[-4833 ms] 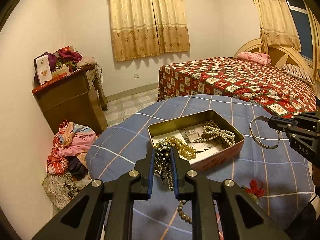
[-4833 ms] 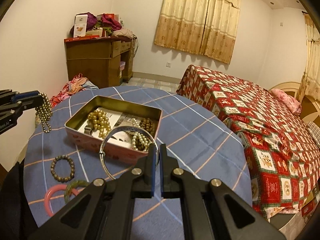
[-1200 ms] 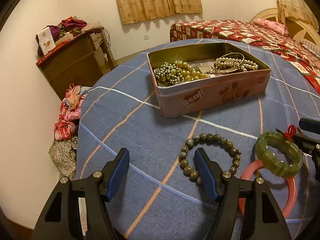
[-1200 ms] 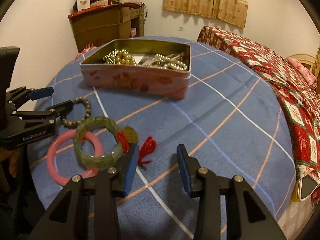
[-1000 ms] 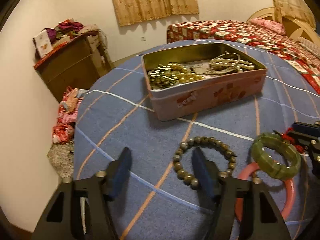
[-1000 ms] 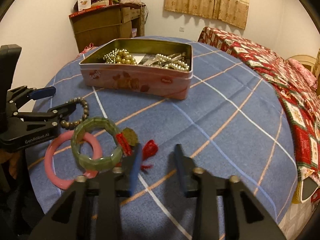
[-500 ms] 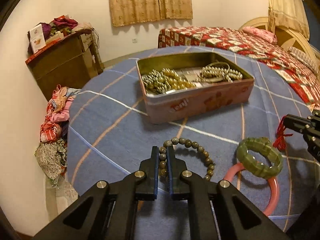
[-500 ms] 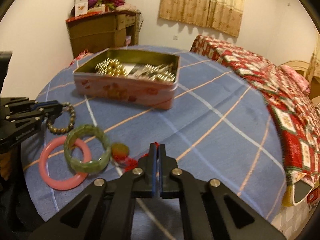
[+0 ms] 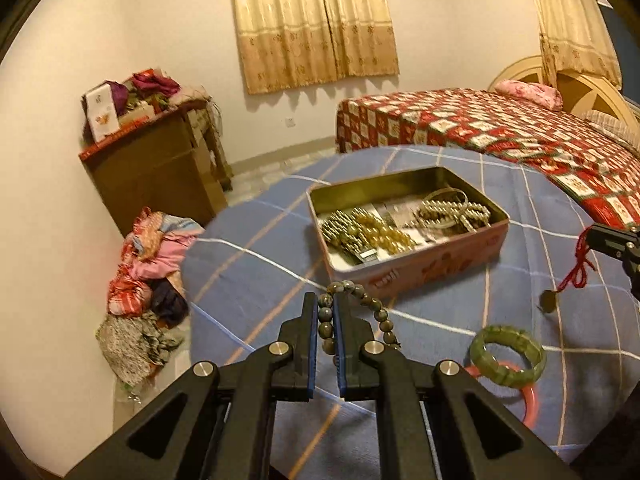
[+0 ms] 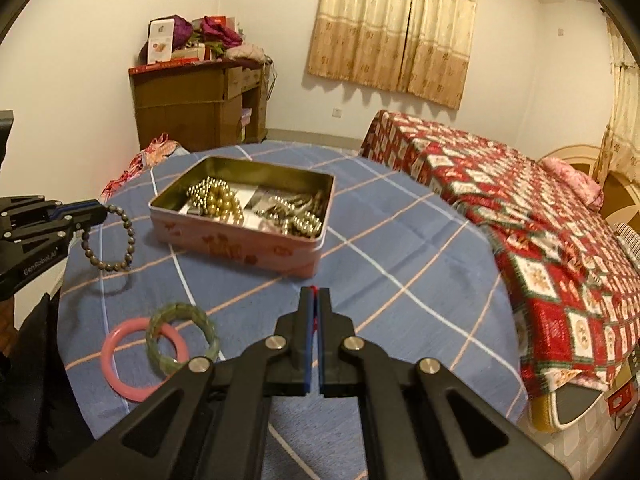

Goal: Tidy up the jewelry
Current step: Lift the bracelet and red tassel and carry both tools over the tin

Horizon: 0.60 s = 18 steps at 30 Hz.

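Note:
My left gripper (image 9: pixel 327 305) is shut on a dark beaded bracelet (image 9: pixel 370 307) and holds it lifted above the blue checked tablecloth; it hangs at the left in the right wrist view (image 10: pixel 108 240). My right gripper (image 10: pixel 315 294) is shut on a red cord pendant (image 9: pixel 576 268), which dangles over the table at the right of the left wrist view. The open pink tin (image 9: pixel 404 264) (image 10: pixel 240 240) holds pearl and bead strands. A green jade bangle (image 9: pixel 508 360) (image 10: pixel 182 336) lies across a pink bangle (image 10: pixel 120 364).
The round table's edge (image 9: pixel 192 344) drops off to the left. A clothes pile (image 9: pixel 148 264) lies on the floor by a wooden cabinet (image 9: pixel 160 172). A bed with a red quilt (image 10: pixel 540 232) stands close on the right.
Both grippers closed and rose: the left lifted the dark beaded bracelet off the cloth, the right lifted the red cord pendant. The bangles stayed put.

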Motion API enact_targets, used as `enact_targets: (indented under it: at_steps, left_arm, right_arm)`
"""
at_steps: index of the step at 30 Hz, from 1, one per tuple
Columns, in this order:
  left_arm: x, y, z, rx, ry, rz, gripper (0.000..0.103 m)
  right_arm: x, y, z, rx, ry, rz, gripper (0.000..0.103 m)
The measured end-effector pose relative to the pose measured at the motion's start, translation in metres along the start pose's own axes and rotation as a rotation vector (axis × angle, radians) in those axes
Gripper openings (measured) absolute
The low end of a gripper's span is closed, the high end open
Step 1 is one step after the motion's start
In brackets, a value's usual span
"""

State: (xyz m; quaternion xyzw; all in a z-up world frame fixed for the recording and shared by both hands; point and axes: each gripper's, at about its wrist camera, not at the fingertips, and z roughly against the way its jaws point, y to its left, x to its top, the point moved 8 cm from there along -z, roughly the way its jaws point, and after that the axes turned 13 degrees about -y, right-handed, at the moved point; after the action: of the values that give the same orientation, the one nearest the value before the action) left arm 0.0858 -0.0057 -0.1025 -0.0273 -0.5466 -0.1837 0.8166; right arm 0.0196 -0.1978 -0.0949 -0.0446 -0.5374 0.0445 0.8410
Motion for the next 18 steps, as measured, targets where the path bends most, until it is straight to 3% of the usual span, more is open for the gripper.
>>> enact_targets:
  at_steps: [6, 18]
  left_arm:
    - [0.015, 0.010, 0.005, 0.067, -0.046, 0.001, 0.006]
    - [0.028, 0.015, 0.001, 0.094, -0.070, -0.004, 0.006]
  right_arm:
    - [0.010, -0.005, 0.002, -0.049, -0.040, 0.029, 0.002]
    - [0.018, -0.009, -0.002, -0.070, -0.058, 0.041, 0.002]
